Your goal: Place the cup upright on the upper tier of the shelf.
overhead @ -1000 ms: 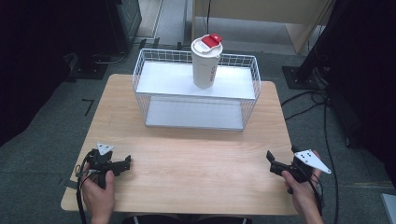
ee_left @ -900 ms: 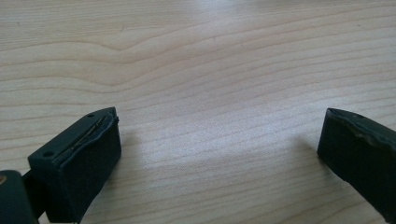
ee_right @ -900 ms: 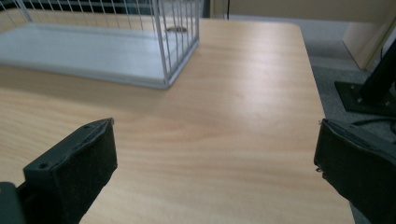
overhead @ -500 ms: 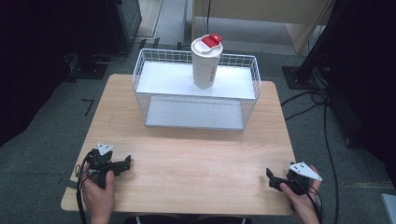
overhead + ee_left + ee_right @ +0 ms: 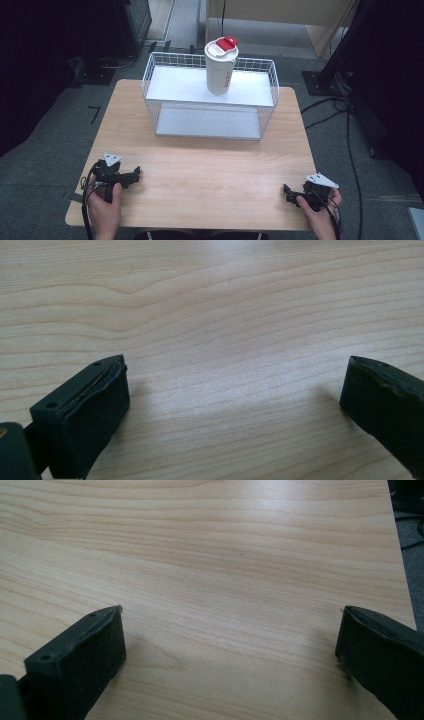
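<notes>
Resting low at the frame's bottom corners, both grippers gape empty; the right gripper (image 5: 289, 192) has slid lower, away from the cup (image 5: 220, 67), while the left gripper (image 5: 134, 174) stays put.

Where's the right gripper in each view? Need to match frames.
High view: right gripper at bottom right, in the person's hand, near the table's front edge.
Left gripper view: not in it.
Right gripper view: its own right gripper, jaws wide apart, rising from the bottom corners.
Shared landmark: the table's wood grain.
</notes>
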`<state>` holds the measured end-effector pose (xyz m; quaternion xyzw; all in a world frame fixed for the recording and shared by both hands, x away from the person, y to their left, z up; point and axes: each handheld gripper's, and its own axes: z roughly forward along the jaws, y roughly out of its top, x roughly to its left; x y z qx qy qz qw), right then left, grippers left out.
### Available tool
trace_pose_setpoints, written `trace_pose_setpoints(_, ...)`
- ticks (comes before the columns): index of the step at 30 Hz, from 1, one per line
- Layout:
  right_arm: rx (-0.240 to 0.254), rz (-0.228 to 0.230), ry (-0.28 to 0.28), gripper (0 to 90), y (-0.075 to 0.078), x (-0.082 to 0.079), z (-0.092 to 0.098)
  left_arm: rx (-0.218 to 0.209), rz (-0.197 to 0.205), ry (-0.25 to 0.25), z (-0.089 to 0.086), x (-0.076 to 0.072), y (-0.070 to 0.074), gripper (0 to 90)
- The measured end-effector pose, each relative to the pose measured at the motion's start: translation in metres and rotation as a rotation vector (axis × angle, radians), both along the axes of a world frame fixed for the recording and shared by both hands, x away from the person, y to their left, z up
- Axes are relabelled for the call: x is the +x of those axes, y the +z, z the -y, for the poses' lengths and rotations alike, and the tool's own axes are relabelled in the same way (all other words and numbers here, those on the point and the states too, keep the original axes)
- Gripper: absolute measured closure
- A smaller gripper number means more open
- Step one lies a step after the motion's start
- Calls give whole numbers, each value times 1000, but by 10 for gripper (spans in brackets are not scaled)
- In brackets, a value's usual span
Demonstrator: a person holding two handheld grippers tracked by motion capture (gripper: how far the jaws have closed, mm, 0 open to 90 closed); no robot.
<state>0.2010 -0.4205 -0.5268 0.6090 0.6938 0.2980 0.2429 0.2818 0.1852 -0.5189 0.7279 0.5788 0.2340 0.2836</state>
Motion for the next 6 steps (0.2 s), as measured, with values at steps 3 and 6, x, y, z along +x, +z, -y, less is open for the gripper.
trace_pose_setpoints(3,1,-2,0,0,0,0,0,0,-1,0,0,0,0,0)
trace_pose_setpoints(6,1,0,0,0,0,0,0,-1,-1,1,0,0,0,0)
